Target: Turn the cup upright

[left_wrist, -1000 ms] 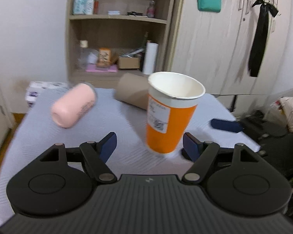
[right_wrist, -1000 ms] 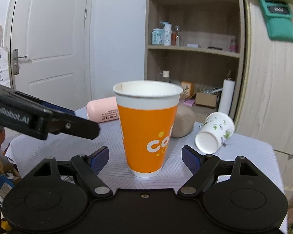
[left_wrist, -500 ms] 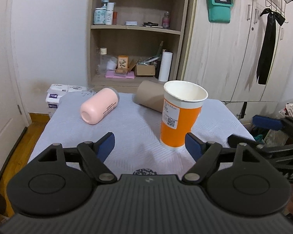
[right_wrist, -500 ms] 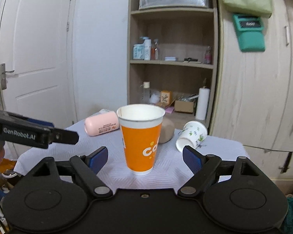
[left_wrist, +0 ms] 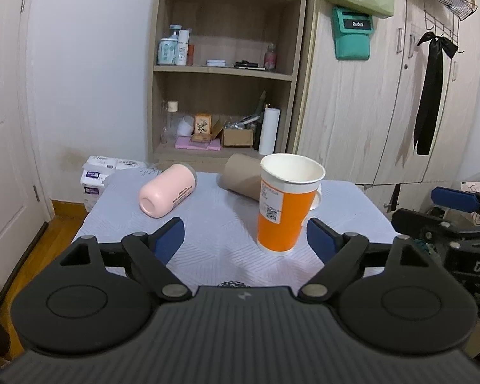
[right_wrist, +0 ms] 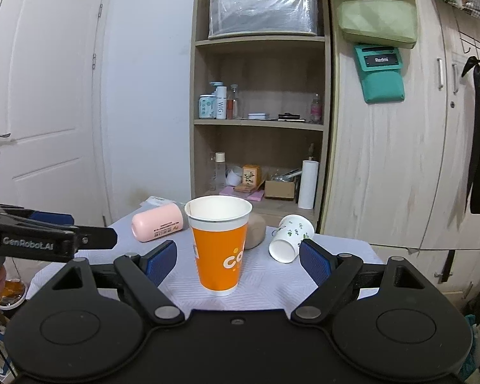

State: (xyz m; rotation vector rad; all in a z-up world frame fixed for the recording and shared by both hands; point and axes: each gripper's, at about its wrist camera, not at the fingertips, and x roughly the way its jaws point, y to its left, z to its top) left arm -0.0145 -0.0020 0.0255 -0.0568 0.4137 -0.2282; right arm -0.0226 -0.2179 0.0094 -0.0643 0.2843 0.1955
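Note:
An orange paper cup (left_wrist: 284,211) stands upright on the white-clothed table (left_wrist: 208,224); it also shows in the right wrist view (right_wrist: 219,249). My left gripper (left_wrist: 244,240) is open and empty, held back from the cup. My right gripper (right_wrist: 238,259) is open and empty, also short of the cup. A pink cup (left_wrist: 168,190) lies on its side at the back left. A brown cup (left_wrist: 240,176) lies on its side behind the orange one. A white flowered cup (right_wrist: 289,238) lies on its side at the right.
A wooden shelf unit (left_wrist: 227,73) with bottles and boxes stands behind the table. A wardrobe (left_wrist: 384,96) is at the right, a white door (right_wrist: 44,96) at the left. Each gripper shows at the edge of the other's view.
Both grippers have drawn back from the upright orange cup, which now looks smaller and farther. Both stay open. The cups have not moved.

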